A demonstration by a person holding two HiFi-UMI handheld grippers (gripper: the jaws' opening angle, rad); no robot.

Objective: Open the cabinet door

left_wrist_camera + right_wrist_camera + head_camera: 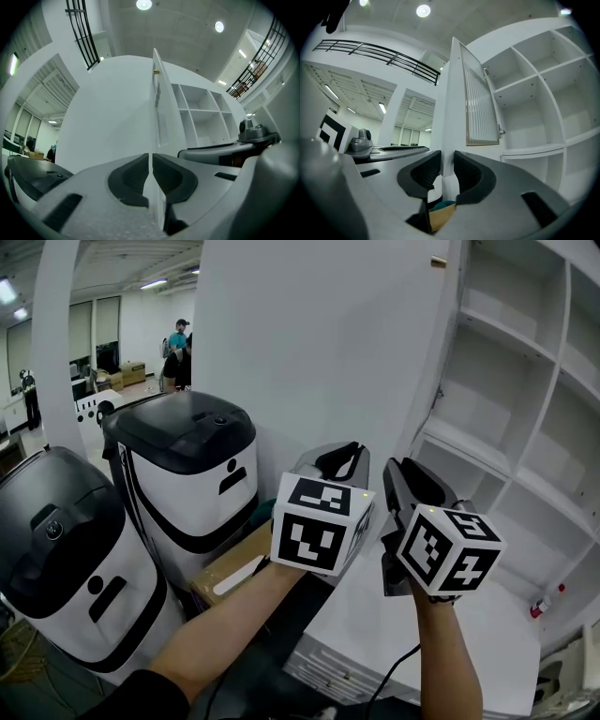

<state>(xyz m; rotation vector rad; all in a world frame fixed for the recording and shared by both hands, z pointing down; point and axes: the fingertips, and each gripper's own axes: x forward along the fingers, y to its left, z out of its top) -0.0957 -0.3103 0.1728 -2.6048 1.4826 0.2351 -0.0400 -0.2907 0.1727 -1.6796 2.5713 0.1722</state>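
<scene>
Cabinet door is seen swung wide and the shelves are fully exposed. The task is judged nearly done, with only a final swing and release left. Left gripper is clamped almost closed on the door's thin edge. Right gripper is closed on the same edge just beside it. Swing room on the outer face is limited by two black-lidded units standing near.
</scene>
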